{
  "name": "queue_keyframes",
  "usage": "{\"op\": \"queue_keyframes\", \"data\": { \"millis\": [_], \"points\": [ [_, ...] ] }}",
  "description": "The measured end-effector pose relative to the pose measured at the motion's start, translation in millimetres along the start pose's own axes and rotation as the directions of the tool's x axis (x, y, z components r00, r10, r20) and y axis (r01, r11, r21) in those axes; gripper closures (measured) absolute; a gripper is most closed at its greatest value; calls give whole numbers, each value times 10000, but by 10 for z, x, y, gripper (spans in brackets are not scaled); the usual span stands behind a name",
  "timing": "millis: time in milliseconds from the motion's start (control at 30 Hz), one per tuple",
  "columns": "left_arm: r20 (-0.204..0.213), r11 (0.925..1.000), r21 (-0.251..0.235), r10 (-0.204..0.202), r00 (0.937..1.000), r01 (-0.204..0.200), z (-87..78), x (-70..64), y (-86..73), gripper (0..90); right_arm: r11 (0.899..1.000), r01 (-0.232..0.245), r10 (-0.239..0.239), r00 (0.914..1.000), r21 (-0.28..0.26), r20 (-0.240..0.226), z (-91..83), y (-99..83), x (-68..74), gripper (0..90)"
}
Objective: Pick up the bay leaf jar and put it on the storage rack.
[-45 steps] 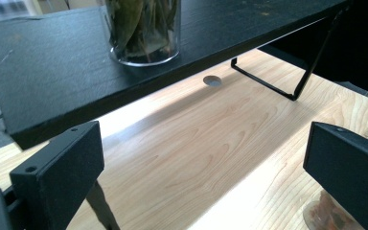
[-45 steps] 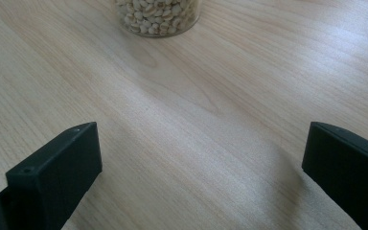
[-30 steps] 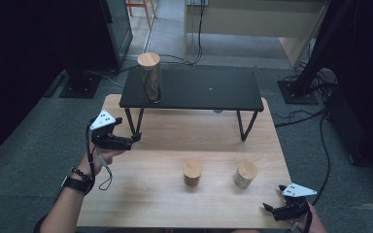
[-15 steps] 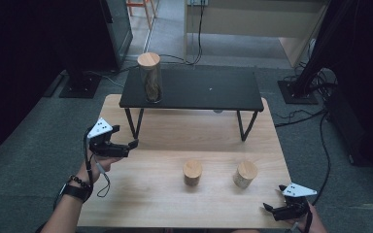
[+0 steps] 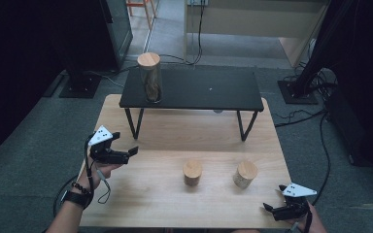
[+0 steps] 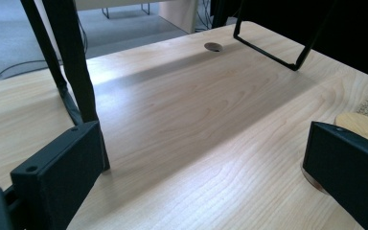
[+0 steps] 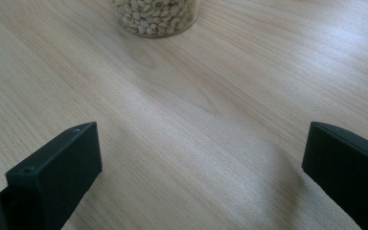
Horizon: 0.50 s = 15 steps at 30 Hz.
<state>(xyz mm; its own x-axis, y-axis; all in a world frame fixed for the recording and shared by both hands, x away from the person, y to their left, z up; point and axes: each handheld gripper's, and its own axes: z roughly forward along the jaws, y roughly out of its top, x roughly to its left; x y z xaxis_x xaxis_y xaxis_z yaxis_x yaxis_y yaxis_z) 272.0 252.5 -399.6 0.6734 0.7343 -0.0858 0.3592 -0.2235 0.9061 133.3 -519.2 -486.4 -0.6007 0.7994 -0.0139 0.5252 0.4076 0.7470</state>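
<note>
The left gripper (image 5: 126, 154) hovers wide open over the wooden surface (image 5: 145, 194), left of 2 wood-lidded jars (image 5: 192, 173). The right gripper (image 5: 274, 209), jaws also spread wide and holding nothing, sits at the near right corner, near the bean-filled jar (image 5: 245, 174).

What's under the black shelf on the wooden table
Under the black shelf there is bare wooden table, its two bent black legs and a round hole in the tabletop near the far leg. The strip directly beneath its top is covered from above.
</note>
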Motion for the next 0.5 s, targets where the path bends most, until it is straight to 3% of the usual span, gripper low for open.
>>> {"op": "queue_keyframes", "data": {
  "millis": [500],
  "points": [
    [32, 9996, 238, -155, 9999, 154, 9, 9, -179, 4, 10000, 9, -9, 10000, 32, 39, 3, 6, 8, 0]
  ]
}}
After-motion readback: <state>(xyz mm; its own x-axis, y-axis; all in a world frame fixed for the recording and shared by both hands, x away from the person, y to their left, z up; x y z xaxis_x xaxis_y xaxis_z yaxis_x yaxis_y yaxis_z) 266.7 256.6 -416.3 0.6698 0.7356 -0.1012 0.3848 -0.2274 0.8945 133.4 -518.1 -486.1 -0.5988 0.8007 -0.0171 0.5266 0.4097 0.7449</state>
